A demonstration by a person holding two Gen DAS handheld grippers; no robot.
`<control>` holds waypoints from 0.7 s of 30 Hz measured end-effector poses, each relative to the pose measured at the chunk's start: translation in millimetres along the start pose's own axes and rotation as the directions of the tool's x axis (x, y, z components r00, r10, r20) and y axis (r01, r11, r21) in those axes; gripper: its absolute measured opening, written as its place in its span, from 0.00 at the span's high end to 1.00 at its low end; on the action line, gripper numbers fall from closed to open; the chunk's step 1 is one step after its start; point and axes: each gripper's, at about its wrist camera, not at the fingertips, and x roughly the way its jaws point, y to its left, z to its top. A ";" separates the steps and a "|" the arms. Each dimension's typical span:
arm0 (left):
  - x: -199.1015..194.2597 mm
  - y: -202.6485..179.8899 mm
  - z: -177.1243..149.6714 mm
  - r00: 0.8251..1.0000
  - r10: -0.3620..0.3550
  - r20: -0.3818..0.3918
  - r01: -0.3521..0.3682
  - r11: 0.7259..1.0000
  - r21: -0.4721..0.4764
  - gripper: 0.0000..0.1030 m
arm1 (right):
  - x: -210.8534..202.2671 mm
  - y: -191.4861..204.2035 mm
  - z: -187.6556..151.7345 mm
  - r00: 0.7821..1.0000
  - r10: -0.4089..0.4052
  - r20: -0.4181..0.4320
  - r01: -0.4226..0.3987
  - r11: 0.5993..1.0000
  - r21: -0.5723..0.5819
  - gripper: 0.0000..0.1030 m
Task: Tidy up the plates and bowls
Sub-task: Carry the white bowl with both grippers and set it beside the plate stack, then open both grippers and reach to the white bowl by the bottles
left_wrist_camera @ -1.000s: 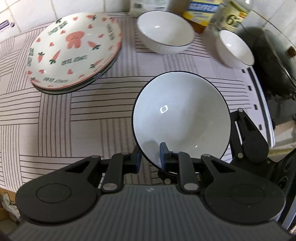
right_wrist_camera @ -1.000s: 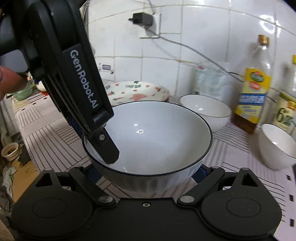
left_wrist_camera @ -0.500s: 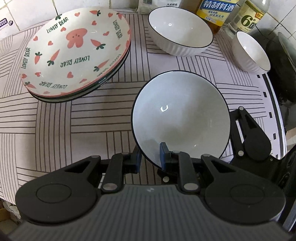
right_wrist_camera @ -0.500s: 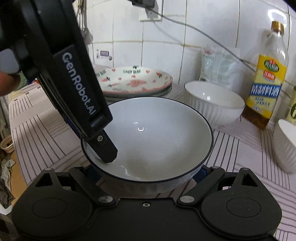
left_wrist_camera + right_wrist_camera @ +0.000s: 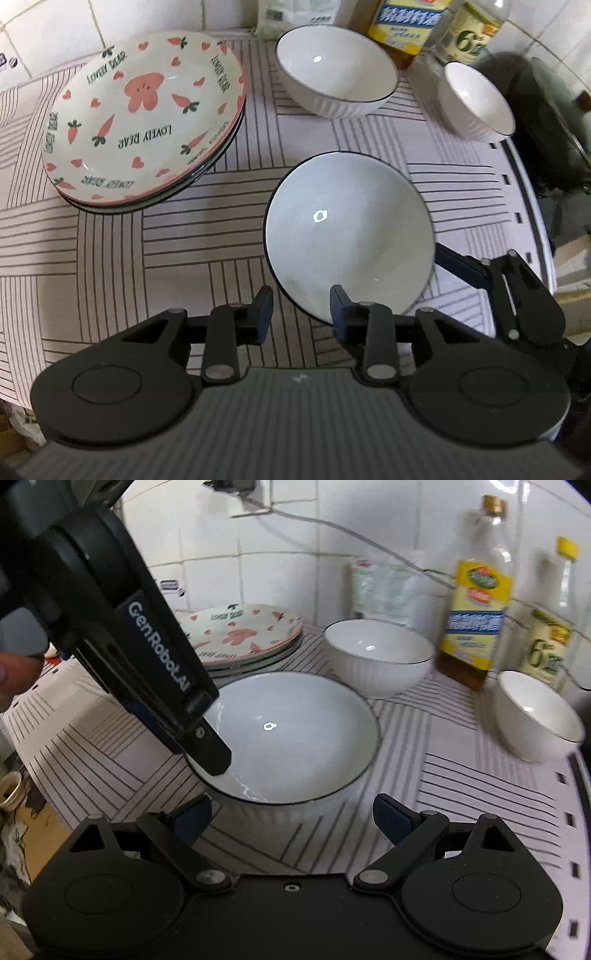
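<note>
Plates [image 5: 144, 122], carrot-print, stacked: far-left of grey bowl. Grey bowl [image 5: 349, 232], black-rimmed, on striped worktop [image 5: 110, 258]: directly ahead of both grippers. Left gripper [image 5: 301, 306] nearer, parted, straddling its near rim; right gripper [image 5: 291, 818] wide, empty.

glazed ware on a striped cover

the dark-rimmed bowl [image 5: 349, 236] looks like glossy glazed ceramic, as do the carrot-print plates [image 5: 144, 114]. the striped table cover [image 5: 110, 258] looks matt. both grippers' bodies look like matt black plastic.
</note>
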 end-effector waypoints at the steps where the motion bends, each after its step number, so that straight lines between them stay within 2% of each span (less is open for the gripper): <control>1: -5.1 -0.4 -0.9 1.000 0.003 0.001 -0.003 1.000 0.013 0.68 | -8.1 1.3 1.2 1.000 -0.016 0.002 0.016 1.000 0.014 0.07; 8: -51.8 -3.7 -6.4 0.999 -0.026 0.033 0.023 0.994 0.105 0.63 | -63.2 11.0 12.9 0.993 -0.114 0.040 0.109 0.988 0.111 0.07; 14: -86.3 -10.5 -8.4 0.997 -0.046 0.067 0.033 0.982 0.187 0.60 | -94.7 11.3 21.3 0.980 -0.186 0.073 0.167 0.964 0.207 0.07; 21: -106.1 -18.9 -12.2 0.994 -0.074 0.079 0.053 0.968 0.244 0.60 | -130.2 4.7 30.7 0.964 -0.242 0.112 0.197 0.929 0.314 0.11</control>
